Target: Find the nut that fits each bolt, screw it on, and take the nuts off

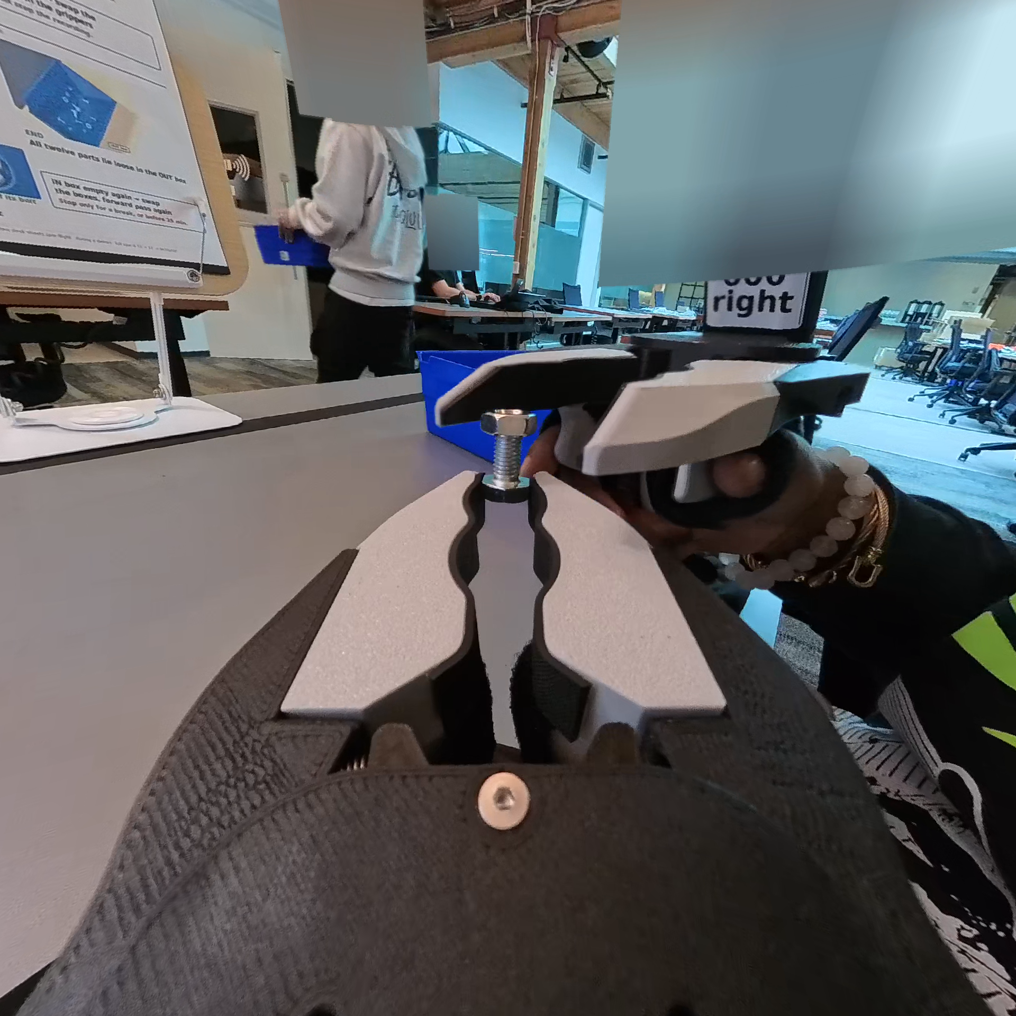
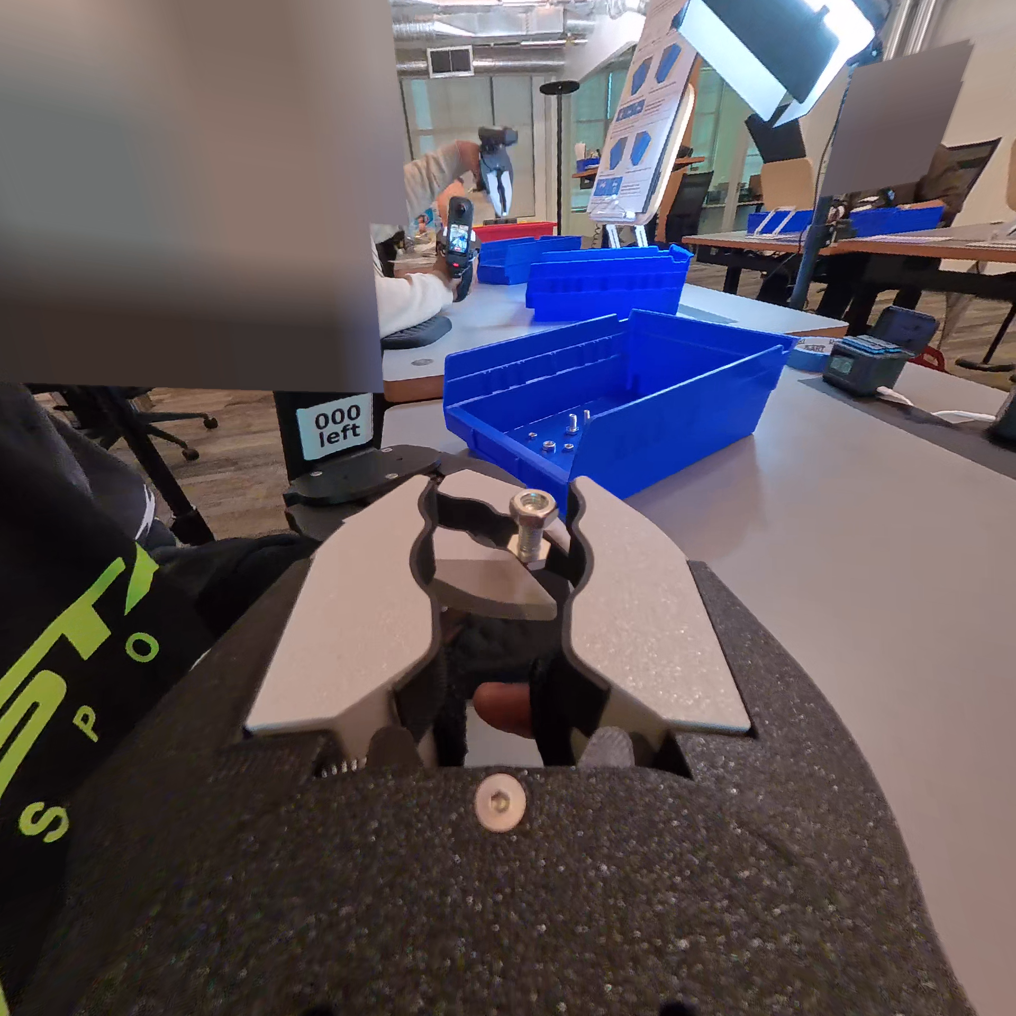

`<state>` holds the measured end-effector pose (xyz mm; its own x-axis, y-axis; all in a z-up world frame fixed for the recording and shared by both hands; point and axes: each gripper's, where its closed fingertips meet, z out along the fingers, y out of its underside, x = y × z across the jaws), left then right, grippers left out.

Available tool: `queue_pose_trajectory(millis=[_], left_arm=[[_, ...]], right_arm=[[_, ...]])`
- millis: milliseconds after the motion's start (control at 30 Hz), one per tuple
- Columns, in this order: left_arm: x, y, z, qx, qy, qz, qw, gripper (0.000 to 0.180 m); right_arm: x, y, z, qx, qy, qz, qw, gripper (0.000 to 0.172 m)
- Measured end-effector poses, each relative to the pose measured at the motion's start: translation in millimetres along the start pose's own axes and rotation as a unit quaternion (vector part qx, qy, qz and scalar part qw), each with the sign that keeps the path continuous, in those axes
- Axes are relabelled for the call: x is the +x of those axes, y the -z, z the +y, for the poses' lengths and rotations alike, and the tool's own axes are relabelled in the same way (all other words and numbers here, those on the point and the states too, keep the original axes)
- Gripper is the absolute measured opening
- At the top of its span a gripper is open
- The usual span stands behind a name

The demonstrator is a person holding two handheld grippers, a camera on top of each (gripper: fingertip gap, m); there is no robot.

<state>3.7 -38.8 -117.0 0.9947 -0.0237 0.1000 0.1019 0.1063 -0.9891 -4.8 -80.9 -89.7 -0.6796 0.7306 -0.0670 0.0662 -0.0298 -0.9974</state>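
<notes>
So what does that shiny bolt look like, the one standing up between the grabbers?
The bolt is silvery metal and stands upright. Its six-sided head is pinched at the bottom between the left gripper's pale fingertips, and its threaded shaft points up. A matching hex nut sits on the top end. The right gripper stands open around the nut, not squeezing it. A blue bin sits behind on the grey table.

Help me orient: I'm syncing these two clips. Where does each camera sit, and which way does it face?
Left wrist view: on the left gripper, facing across the grey table at the upright bolt it clamps; a beaded wrist shows.
Right wrist view: on the open right gripper, facing the blue bin; a sleeve shows.
Shared: bolt, nut, bin.
</notes>
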Motion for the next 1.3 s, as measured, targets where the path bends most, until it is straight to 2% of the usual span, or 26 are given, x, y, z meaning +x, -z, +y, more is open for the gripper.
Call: queue_pose_trajectory(millis=[267, 333, 400, 467, 600, 767, 933, 1000, 1067, 1133, 1200, 1300], left_arm=[[-2, 0, -1, 0.003, 0.006, -0.005, 1.0, 0.015], [-3, 1, -1, 0.003, 0.008, -0.005, 1.0, 0.015], [-3, 0, 0, 0.002, 0.006, -0.005, 1.0, 0.015], [-2, 0, 0, 0.001, 0.004, -0.005, 1.0, 0.015], [0, -1, 1, -0.003, -0.002, -0.001, 1.0, 0.015], [1, -1, 2, -0.007, -0.005, 0.001, 1.0, 0.015], [-2, -1, 2, -0.006, 0.0, -0.005, 1.0, 0.015], [-2, -1, 2, -0.007, -0.001, -0.006, 1.0, 0.015], [-3, -1, 3, -0.008, 0.003, -0.008, 1.0, 0.015], [-3, -1, 2, -0.007, 0.003, -0.007, 1.0, 0.015], [-2, -1, 3, -0.008, 0.0, -0.007, 1.0, 0.015], [-1, -2, 3, -0.009, -0.003, -0.005, 1.0, 0.015]], right_arm=[[-3, 14, 1, -0.007, 0.002, 0.015, 1.0, 0.041], [-7, 20, 0, -0.003, 0.005, 0.011, 1.0, 0.032], [-5, 22, -3, 0.003, 0.008, 0.017, 1.0, 0.029], [2, 21, -5, 0.011, 0.011, 0.027, 1.0, 0.032], [2, 4, -1, 0.005, 0.001, 0.006, 1.0, 0.052], [-4, -8, 5, -0.014, 0.009, -0.019, 1.0, 0.052], [-4, 6, 6, -0.014, 0.004, -0.002, 1.0, 0.05], [-5, 15, 7, -0.014, 0.005, 0.008, 1.0, 0.046], [-12, 25, 5, -0.007, 0.008, -0.011, 1.0, 0.021], [-12, 29, 2, 0.003, 0.001, -0.011, 1.0, 0.02], [-3, 27, 0, 0.011, 0.006, 0.011, 1.0, 0.026], [4, 15, 1, 0.013, 0.001, 0.015, 1.0, 0.047]])
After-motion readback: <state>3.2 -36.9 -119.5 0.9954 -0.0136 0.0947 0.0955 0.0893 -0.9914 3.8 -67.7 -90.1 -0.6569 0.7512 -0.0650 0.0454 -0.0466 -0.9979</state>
